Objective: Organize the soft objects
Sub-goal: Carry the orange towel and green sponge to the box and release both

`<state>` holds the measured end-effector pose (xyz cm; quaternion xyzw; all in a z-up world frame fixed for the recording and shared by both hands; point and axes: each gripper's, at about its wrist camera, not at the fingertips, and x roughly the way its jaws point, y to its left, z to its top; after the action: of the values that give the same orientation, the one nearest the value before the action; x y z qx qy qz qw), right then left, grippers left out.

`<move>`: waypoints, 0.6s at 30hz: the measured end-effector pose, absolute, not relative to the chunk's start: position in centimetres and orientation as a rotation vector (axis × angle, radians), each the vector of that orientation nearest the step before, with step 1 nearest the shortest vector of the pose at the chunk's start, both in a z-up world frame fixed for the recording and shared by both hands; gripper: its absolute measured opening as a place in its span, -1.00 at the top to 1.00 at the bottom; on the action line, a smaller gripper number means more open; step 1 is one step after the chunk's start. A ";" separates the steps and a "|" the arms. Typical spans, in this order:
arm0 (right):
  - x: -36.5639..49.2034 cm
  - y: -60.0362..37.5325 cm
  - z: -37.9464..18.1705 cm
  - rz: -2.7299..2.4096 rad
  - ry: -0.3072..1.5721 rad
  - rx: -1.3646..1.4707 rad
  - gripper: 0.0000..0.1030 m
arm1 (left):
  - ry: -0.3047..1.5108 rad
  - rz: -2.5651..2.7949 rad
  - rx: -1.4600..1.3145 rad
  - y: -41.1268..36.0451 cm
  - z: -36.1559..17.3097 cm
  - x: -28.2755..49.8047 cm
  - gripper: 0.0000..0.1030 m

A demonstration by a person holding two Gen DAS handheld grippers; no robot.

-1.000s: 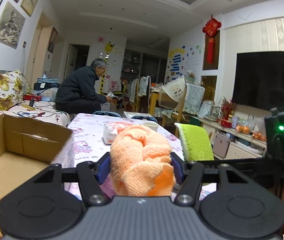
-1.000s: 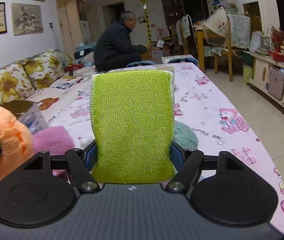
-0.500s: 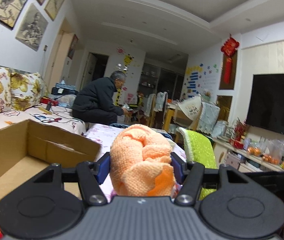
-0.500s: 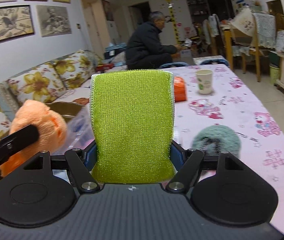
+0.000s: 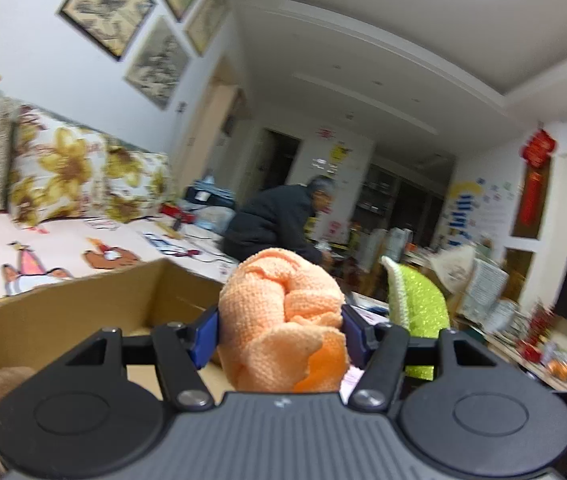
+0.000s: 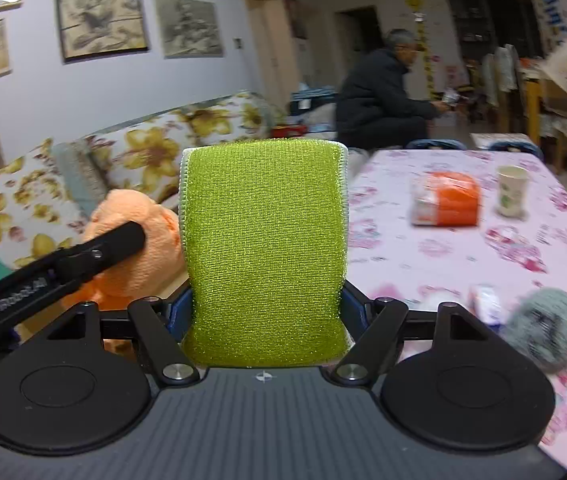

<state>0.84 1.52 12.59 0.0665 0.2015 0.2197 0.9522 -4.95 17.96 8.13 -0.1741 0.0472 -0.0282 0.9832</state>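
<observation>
Change: both views have swung left since a second ago; the cardboard box point(image 5: 83, 312) now lies under the left gripper point(image 5: 281, 332).
Left gripper: clamped on the orange cloth point(image 5: 283, 320).
Right gripper point(image 6: 265, 312): clamped on the green sponge point(image 6: 263, 248).
Right view only: table point(image 6: 443, 264), cup point(image 6: 512, 190), grey ball point(image 6: 543, 328).

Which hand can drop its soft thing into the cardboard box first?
Probably the left. Its tongs grip the orange cloth with the cardboard box open just beyond them. The right tongs hold the green sponge cloth facing the table; no box shows there.
</observation>
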 end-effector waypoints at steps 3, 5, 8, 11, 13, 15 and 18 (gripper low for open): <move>1.6 3.0 13.0 0.491 0.408 0.109 -0.78 | 0.105 -0.014 -0.418 19.2 7.9 -5.0 -0.20; 2.1 4.0 13.1 0.514 0.406 0.081 -0.79 | 0.118 0.005 -0.477 20.2 7.7 -4.9 -0.20; 2.8 5.1 13.0 0.535 0.415 0.049 -0.79 | 0.124 0.054 -0.512 21.4 7.5 -4.9 -0.20; 3.5 5.8 12.7 0.551 0.426 0.031 -0.82 | 0.126 0.092 -0.526 22.1 7.6 -4.8 -0.22; 3.8 6.4 12.4 0.567 0.437 0.014 -0.86 | 0.131 0.111 -0.531 22.4 7.5 -4.8 -0.24; 4.2 7.2 12.2 0.575 0.446 -0.013 -0.94 | 0.139 0.129 -0.534 22.6 7.5 -4.7 -0.25; 4.0 8.0 11.9 0.573 0.434 -0.072 -1.00 | 0.157 0.156 -0.539 23.0 7.4 -4.5 -0.31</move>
<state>4.01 7.95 11.93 -0.0354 0.2124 0.2805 0.9354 -4.54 22.99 7.35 -0.2656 0.0775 0.0770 0.9579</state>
